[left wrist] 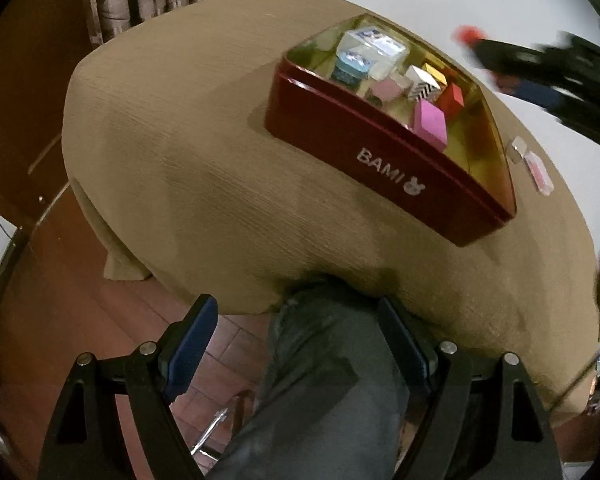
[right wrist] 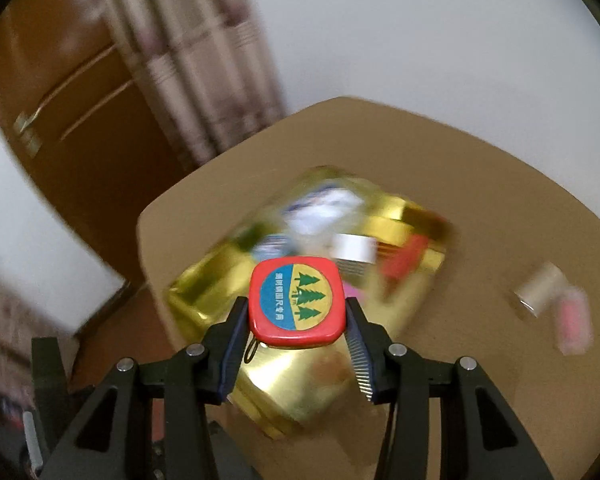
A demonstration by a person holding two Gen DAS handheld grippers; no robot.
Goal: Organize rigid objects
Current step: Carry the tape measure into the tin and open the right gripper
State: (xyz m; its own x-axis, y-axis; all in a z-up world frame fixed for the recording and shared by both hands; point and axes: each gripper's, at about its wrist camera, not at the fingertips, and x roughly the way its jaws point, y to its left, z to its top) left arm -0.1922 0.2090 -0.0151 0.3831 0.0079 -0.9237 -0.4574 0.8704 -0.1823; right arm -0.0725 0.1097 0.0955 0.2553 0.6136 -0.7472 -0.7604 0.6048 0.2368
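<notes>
Right gripper [right wrist: 297,316] clamped on a red tape measure [right wrist: 297,301], held above the gold-lined red tin [left wrist: 384,152] of small boxes on the tan-clothed surface [left wrist: 204,184]; left gripper [left wrist: 296,344] spread wide and gripping nothing, off the near edge.

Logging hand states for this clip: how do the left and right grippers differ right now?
The left gripper is open and holds nothing; the right gripper is shut on the red tape measure. The left gripper sits low at the near table edge, over the person's lap; the right gripper is above the red tin, which already holds small boxes. Both have black frames and blue-padded fingers.
</notes>
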